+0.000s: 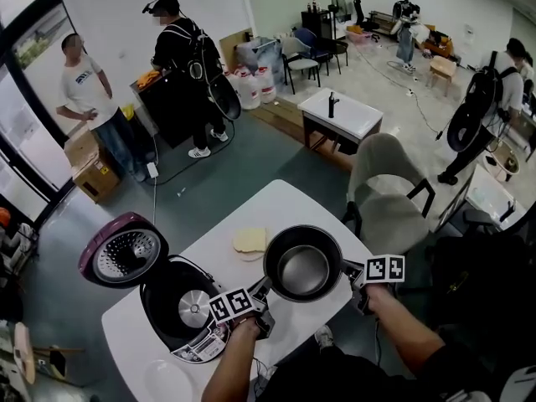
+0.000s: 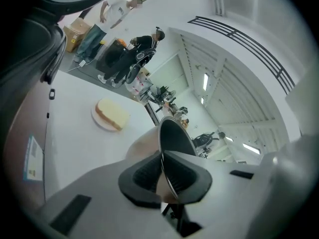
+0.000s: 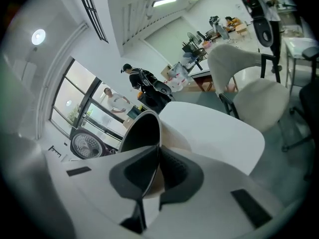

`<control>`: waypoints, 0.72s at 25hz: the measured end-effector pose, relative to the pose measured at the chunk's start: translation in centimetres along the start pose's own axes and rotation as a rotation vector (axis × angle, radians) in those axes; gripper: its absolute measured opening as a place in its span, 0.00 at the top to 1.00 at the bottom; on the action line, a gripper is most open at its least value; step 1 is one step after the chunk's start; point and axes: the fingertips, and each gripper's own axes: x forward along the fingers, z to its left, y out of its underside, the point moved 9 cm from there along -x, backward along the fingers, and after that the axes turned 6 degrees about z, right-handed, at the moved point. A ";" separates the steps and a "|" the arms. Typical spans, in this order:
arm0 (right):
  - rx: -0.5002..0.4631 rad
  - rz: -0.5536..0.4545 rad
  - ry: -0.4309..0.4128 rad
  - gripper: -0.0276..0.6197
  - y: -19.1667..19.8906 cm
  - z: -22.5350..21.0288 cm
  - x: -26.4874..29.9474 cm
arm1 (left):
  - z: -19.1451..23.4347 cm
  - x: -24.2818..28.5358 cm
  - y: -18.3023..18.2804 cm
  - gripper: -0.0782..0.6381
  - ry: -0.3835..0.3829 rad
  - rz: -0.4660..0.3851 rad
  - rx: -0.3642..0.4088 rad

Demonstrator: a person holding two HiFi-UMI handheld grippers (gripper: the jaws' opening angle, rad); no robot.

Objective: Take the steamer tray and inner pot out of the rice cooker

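The dark inner pot (image 1: 303, 264) is out of the rice cooker (image 1: 180, 304) and sits over the white table (image 1: 276, 203), to the cooker's right. My left gripper (image 1: 266, 289) is shut on the pot's near-left rim and my right gripper (image 1: 348, 269) on its right rim. In the left gripper view the thin rim of the pot (image 2: 174, 136) runs between the shut pads of the left gripper (image 2: 163, 169). The right gripper view shows the same grip, right gripper (image 3: 156, 171) on the pot (image 3: 142, 131). The cooker's lid (image 1: 124, 254) stands open and its cavity is empty. A pale round tray (image 1: 167, 380) lies at the table's front left.
A plate with a slice of bread (image 1: 249, 241) lies just behind the pot, also in the left gripper view as the bread (image 2: 112, 113). A grey chair (image 1: 387, 193) stands at the table's far right. People stand farther off in the room.
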 end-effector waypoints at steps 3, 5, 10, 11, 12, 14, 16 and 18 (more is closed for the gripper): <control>0.019 0.015 0.009 0.94 0.4 -0.8 0.5 | 0.8 0.5 0.9 0.87 -0.023 0.018 -0.011; 0.028 0.033 0.016 0.94 0.8 -1.5 0.9 | 1.4 0.9 1.5 0.87 -0.044 0.025 -0.010; 0.068 0.053 0.025 0.94 1.6 -3.1 1.4 | 2.3 1.8 2.5 0.87 -0.055 0.038 -0.034; 0.073 0.053 0.024 0.94 1.6 -3.2 1.5 | 2.3 1.9 2.5 0.86 -0.055 0.037 -0.037; 0.077 0.053 0.023 0.94 1.5 -3.3 1.5 | 2.2 1.9 2.5 0.86 -0.055 0.035 -0.040; 0.073 0.050 0.019 0.93 1.5 -3.2 1.5 | 2.2 1.8 2.5 0.86 -0.054 0.029 -0.045; 0.051 0.044 0.016 0.93 1.3 -2.9 1.5 | 2.1 1.7 2.4 0.85 -0.059 0.022 -0.043; 0.013 0.033 0.025 0.93 1.1 -2.5 1.7 | 1.7 1.7 2.4 0.83 -0.085 0.013 -0.002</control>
